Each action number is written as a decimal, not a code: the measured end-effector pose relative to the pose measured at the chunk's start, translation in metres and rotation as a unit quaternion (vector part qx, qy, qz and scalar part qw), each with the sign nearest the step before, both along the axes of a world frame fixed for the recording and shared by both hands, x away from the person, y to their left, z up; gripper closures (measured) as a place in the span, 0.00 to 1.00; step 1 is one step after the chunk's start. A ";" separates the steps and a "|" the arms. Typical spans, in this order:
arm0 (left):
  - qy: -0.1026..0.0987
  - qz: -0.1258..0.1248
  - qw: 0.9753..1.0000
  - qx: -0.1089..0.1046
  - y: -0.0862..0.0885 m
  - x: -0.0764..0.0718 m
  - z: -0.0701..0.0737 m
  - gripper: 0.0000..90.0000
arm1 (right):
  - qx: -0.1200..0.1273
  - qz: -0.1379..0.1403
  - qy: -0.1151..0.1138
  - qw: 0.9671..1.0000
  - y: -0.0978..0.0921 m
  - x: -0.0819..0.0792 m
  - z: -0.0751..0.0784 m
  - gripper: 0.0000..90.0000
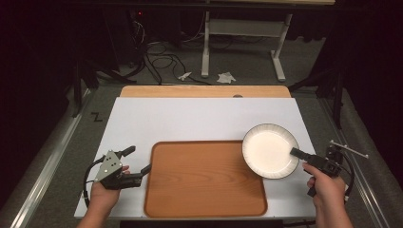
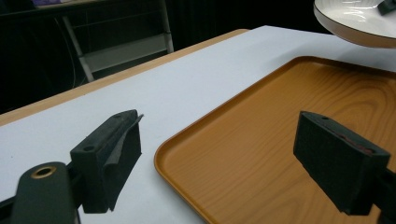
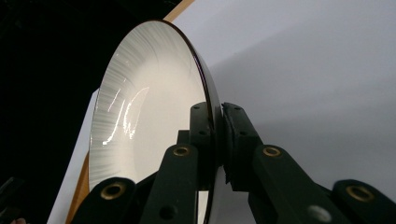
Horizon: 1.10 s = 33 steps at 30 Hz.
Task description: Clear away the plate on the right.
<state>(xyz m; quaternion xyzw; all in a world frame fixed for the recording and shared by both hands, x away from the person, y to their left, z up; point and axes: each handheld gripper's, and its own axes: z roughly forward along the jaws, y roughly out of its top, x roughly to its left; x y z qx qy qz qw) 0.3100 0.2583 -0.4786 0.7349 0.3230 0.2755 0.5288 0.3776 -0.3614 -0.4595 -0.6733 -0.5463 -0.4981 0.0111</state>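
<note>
Right gripper (image 1: 298, 154): jaws closed on the near right rim of the plate (image 1: 269, 149), one jaw inside the rim, one beneath it, as the right gripper view confirms (image 3: 215, 140). The plate (image 3: 149, 102) is held off the surface, over the tray's (image 1: 204, 204) far right corner and partly past its right edge. The left gripper view shows the plate (image 2: 359, 23) airborne above the tray (image 2: 261, 154), with a shadow under it.

Left gripper (image 1: 140, 166): jaws wide, holding nothing, just off the tray's left edge near the surface's near left corner. One pad (image 2: 109, 154) sits over the white surface (image 1: 190, 118); the other overhangs the tray.

Risks, as judged:
- The grip is on a thin rim at a single point. The plate's weight hangs well out from the jaws, so it may pivot or slide out; the glazed surface looks slick.
- A drop from this height onto the tray lip or the surface could chip or break the plate.
- Lowering without moving further left could land the plate half on the raised tray edge, leaving it tilted and liable to slide off.
- The lower jaw may become trapped under the plate when set down; pulling it out could drag the plate.
- The idle left gripper stands close to the tray; a nudge would shift the landing spot.
</note>
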 end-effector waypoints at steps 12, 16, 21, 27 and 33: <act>0.001 0.001 1.000 0.001 0.001 0.000 0.000 0.17 | 0.014 0.040 -0.016 0.999 0.044 0.019 0.008 0.94; 0.003 0.003 1.000 -0.003 0.003 0.000 -0.002 0.17 | 0.019 0.056 -0.014 0.998 0.058 0.023 0.006 0.94; 0.008 0.006 1.000 -0.001 0.007 -0.003 -0.005 0.17 | 0.019 0.077 -0.018 0.997 0.071 0.026 0.002 0.94; 0.005 0.004 1.000 0.001 0.008 -0.010 -0.003 0.17 | 0.025 0.093 -0.019 0.995 0.085 0.027 -0.001 0.94; 0.001 0.001 1.000 0.006 0.008 -0.014 -0.002 0.17 | 0.018 0.119 -0.014 0.993 0.099 0.026 -0.006 0.94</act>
